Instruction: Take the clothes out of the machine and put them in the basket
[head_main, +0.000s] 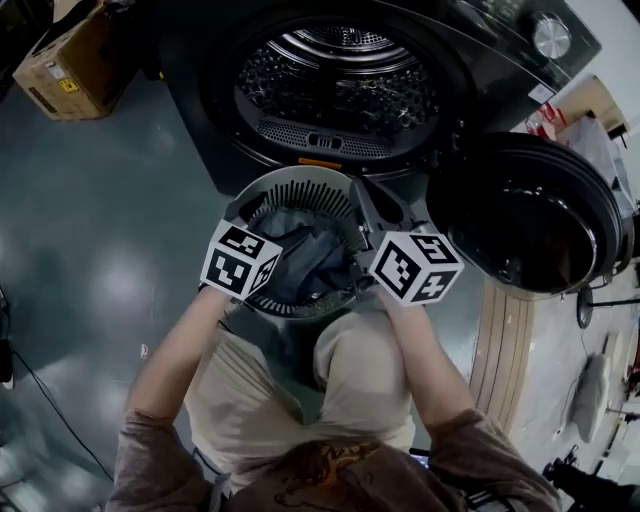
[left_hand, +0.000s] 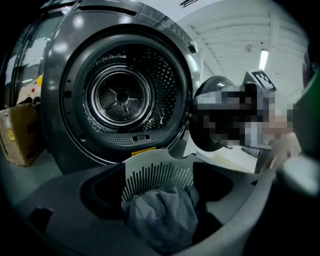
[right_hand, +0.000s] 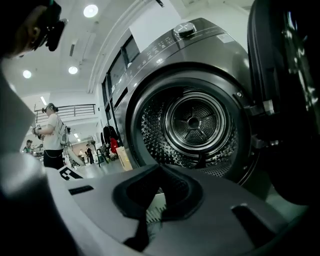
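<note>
Found grey clothes (left_hand: 162, 216) heaped in the basket (left_hand: 150, 161) on the floor (head_main: 100, 250) before the machine (head_main: 190, 75); saw no garment in the drum (head_main: 335, 90). Noted left claw (left_hand: 159, 166) spread above the heap, right claw (right_hand: 160, 175) pressed together, apparently empty. Judged unloading essentially done.

A crumpled grey-blue garment (head_main: 300, 258) lies inside the pale, slotted round basket (head_main: 300, 183). The basket stands upright just before the dark machine (head_main: 340, 95), whose door (head_main: 530, 215) hangs open.
</note>
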